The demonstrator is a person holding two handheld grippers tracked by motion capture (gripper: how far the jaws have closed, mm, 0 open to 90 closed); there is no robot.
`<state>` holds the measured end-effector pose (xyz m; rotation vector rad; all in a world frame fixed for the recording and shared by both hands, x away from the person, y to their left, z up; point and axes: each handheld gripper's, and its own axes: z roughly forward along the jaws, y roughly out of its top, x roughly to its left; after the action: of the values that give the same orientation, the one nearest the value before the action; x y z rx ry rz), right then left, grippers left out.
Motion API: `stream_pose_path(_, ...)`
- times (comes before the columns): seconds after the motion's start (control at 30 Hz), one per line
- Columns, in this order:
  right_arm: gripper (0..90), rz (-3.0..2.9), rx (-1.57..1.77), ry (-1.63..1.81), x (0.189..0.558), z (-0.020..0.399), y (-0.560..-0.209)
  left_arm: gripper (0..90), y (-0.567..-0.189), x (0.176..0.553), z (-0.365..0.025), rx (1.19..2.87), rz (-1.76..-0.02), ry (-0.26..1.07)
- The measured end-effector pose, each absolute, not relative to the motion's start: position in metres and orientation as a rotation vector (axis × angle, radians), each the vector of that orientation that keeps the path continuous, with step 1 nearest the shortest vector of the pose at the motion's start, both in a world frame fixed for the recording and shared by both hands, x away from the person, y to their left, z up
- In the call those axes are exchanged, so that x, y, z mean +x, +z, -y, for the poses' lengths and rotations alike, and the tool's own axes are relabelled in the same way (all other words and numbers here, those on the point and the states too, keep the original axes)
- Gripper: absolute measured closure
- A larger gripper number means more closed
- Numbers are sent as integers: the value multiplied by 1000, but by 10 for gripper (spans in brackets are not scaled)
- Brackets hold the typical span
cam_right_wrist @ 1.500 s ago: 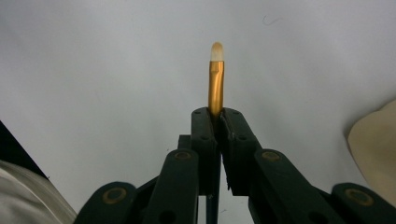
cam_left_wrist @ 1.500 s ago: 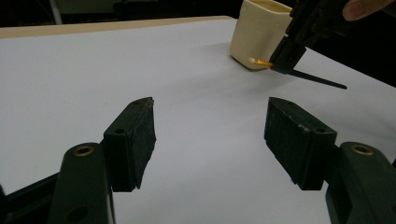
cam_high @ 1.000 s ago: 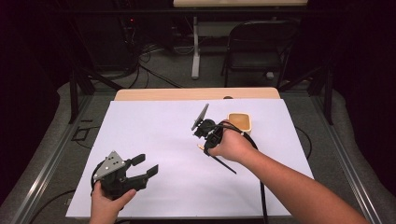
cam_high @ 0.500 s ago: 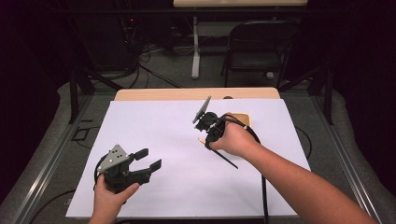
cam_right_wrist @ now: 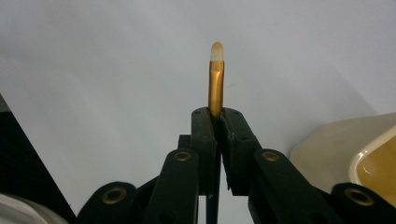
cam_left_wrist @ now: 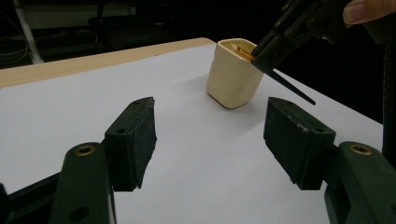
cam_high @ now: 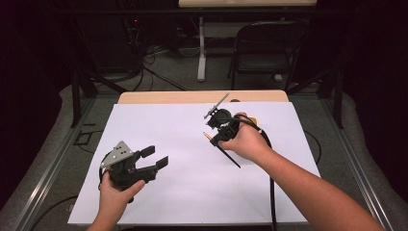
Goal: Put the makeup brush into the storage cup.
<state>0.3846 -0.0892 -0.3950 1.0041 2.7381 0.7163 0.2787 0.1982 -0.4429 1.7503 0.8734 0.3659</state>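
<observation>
A person sits at a table [cam_high: 144,97] covered by a white sheet [cam_high: 183,144], holding a two-jaw gripper in each hand. The right gripper [cam_right_wrist: 215,116] is clamped tight on a slim paintbrush [cam_right_wrist: 215,88]: in the right gripper view its gold ferrule and pale, rounded bristle tip stick straight out past the closed jaws, above bare white sheet. From the high view, the right gripper [cam_high: 215,132] is held over the far right part of the sheet, with the brush's dark handle slanting back below the hand [cam_high: 245,142]. In the left gripper view, the brush's gold end sits at the rim of a small cream-coloured cup [cam_left_wrist: 233,74] with a yellowish inside, which stands upright on the sheet near the table's far edge; whether the brush touches the rim I cannot tell. The left gripper [cam_left_wrist: 210,130] is held low over the near left of the sheet, well apart from the cup, its jaws spread wide with nothing between them.
</observation>
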Motion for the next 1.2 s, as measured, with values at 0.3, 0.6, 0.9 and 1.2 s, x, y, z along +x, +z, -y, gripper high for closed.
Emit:
stream_pose_path(0.3, 841, -2665, 990, 869, 386, 96, -398, 343, -437, 294, -187, 1785, -846, 377)
stream_pose_path(0.6, 841, -2586, 951, 1001, 382, 95, -397, 343, -432, 306, -179, 1767, -823, 375)
stream_pose_path(0.9, 841, -2514, 913, 1122, 374, 96, -395, 338, -431, 314, -175, 1763, -825, 369)
stream_pose_path(1.2, 841, -2413, 852, 1310, 369, 103, -395, 332, -427, 319, -172, 1764, -781, 336)
